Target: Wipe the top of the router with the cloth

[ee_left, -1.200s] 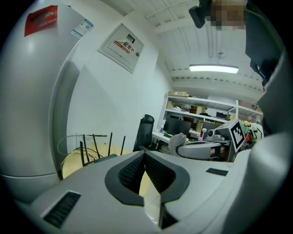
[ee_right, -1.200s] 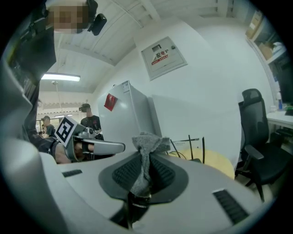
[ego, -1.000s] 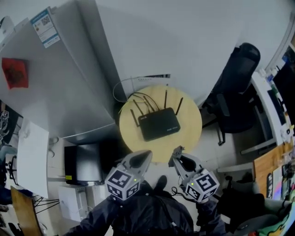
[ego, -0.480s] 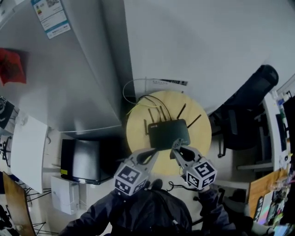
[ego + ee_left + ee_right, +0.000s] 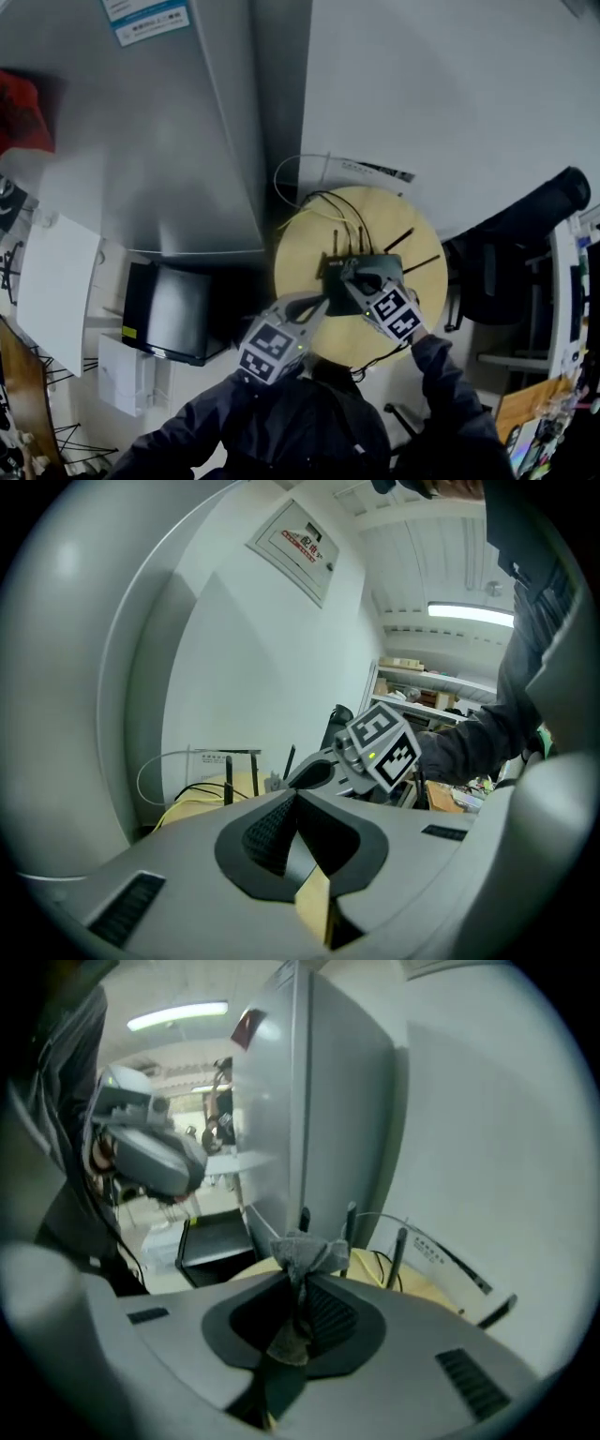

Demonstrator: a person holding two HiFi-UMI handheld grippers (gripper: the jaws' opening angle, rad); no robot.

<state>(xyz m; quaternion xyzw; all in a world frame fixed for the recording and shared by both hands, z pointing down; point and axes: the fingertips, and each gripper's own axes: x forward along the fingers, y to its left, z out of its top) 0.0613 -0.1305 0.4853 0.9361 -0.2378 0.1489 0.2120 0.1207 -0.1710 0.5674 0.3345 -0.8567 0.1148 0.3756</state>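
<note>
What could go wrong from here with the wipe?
1. The grey cloth is a small wad pinched in the right hand-held gripper; hard tips may scrape the black router.
2. Thin black upright antennas stand just ahead; a stroke could snag them.
3. The left hand-held gripper is shut and empty; unbraced, the router may slide.

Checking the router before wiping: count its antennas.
4 show in the right gripper view: three upright antennas beyond the cloth, and one tilted low at the right. More may be hidden behind the cloth.
</note>
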